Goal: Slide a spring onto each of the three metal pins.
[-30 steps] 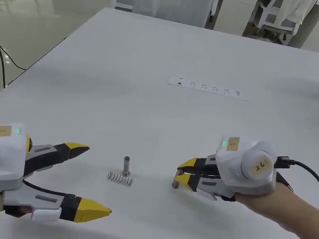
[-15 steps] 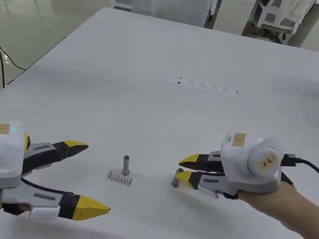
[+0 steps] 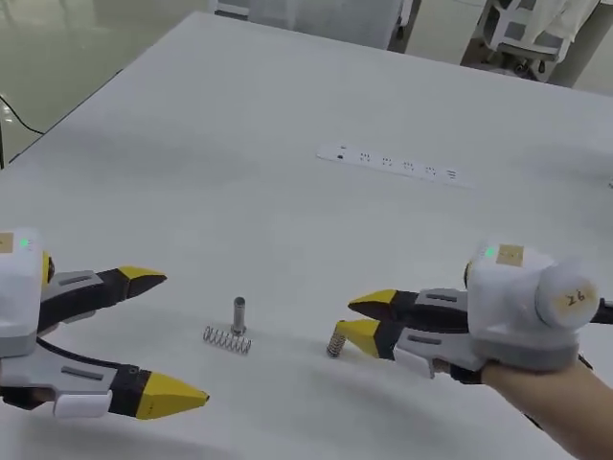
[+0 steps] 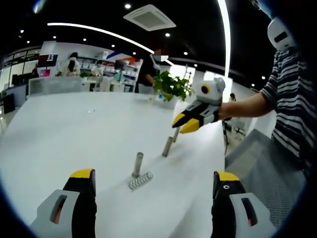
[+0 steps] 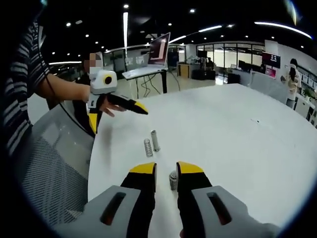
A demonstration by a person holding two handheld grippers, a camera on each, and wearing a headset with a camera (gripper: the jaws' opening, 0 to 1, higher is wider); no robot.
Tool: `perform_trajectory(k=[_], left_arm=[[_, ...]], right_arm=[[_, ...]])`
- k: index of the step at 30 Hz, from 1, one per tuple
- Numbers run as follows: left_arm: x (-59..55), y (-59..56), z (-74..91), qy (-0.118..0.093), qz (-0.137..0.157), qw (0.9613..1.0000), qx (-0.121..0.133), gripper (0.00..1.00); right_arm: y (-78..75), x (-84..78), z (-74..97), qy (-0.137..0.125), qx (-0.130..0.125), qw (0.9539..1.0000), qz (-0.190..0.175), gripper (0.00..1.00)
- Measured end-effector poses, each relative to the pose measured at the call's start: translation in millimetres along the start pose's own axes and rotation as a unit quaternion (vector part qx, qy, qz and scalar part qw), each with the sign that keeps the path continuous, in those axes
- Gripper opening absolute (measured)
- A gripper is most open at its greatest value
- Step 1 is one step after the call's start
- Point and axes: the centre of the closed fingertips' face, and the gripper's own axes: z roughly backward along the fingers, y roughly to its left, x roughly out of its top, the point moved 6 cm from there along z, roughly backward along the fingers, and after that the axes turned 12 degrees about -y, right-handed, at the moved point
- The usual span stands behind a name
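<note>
Upright pin (image 3: 238, 315), spring (image 3: 227, 339) flat beside it

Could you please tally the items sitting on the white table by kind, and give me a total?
Metal pins: 2, the bare pin and the sleeved pin.
Springs: 2, the loose spring and the fitted spring.
Power strip: 1.
Total: 5.

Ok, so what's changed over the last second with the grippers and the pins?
The right gripper has drawn back to the person's right, off the sprung pin, which now stands just off its parted jaw tips. The left gripper stayed open and in place; the bare pin and the loose spring lying beside it have not moved.
</note>
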Motion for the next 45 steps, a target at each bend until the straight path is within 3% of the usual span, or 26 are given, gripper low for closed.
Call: perform_trajectory(k=[20, 26, 33, 45], left_arm=[[-2.3, -0.6, 7.4, 0.005, 0.0, 1.0, 0.007, 0.95], [-1.8, -0.6, 9.3, 0.006, 0.0, 1.0, 0.008, 0.95], [-0.6, 0.6, 12.0, 0.008, -0.002, 0.9999, 0.009, 0.95], [0.9, 2.6, 13.2, 0.007, -0.001, 0.9999, 0.011, 0.95]], right_arm=[[31.6, -10.6, -1.5, 0.012, 0.021, 0.9997, 0.0, 0.14], [34.7, -4.7, -10.8, 0.013, 0.027, 0.9995, 0.006, 0.14], [40.3, 0.0, -22.0, 0.034, 0.043, 0.9983, 0.022, 0.14], [49.9, 10.0, -55.3, 0.048, 0.076, 0.9947, 0.051, 0.14]])
